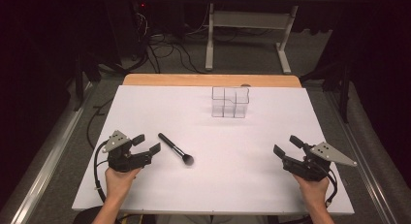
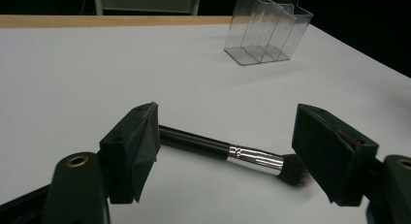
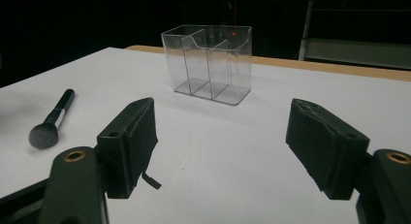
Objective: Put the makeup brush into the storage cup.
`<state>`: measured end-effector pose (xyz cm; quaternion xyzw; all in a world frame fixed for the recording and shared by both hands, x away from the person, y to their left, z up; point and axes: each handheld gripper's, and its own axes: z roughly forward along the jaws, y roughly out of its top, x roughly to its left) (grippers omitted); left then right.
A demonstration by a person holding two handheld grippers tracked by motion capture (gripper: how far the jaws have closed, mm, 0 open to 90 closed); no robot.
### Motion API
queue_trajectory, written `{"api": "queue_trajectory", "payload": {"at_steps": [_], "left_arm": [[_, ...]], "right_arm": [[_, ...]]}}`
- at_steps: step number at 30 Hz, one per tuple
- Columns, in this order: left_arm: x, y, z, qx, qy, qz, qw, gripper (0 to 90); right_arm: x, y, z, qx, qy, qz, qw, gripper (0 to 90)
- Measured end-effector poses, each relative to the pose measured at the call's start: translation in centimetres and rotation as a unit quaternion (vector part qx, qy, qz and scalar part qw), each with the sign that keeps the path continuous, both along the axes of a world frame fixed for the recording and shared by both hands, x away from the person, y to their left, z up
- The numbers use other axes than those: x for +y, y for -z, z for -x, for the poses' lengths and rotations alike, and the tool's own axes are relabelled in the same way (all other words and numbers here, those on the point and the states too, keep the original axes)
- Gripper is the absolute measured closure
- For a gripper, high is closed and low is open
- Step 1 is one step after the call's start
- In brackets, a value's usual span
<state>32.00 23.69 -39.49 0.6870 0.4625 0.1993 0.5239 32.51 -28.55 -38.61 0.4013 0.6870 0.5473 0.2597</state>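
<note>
Dark surroundings close in on every side of my work area, with cables on the grey floor and a pale metal frame (image 1: 247, 37) standing beyond the far end. My surface is a white table top (image 1: 213, 185) with a strip of bare wood along its far edge. From the high view I see my left gripper (image 1: 147, 143) at the near left, held in a hand, its jaws pointing right toward a makeup brush (image 1: 175, 149). That brush lies flat on the white surface just beside those jaws, its black handle angled to the far left and its dark bristle head to the near right. In the left gripper view the brush (image 2: 232, 153) lies across the gap ahead of the two black jaws, which stand wide apart and press on nothing; whether the left jaw touches the handle I cannot tell. My right gripper (image 1: 287, 145) sits at the near right, well apart from the brush, also held in a hand; its jaws are spread as wide as they go, with only bare table between them. A clear plastic organizer (image 1: 230, 102) with several compartments stands upright toward the far side, near the wooden strip, and the right gripper view shows it (image 3: 209, 64) straight ahead, with the brush (image 3: 51, 122) off to the left.
</note>
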Motion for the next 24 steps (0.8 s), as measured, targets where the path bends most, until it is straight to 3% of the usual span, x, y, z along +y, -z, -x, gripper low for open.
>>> {"api": "queue_trajectory", "payload": {"at_steps": [24], "left_arm": [[-0.08, -0.62, 0.35, -0.013, -0.010, 0.008, 0.9998, 25.4]], "right_arm": [[0.01, -0.10, 0.31, -0.010, -0.002, 0.002, 1.0000, 28.1]]}}
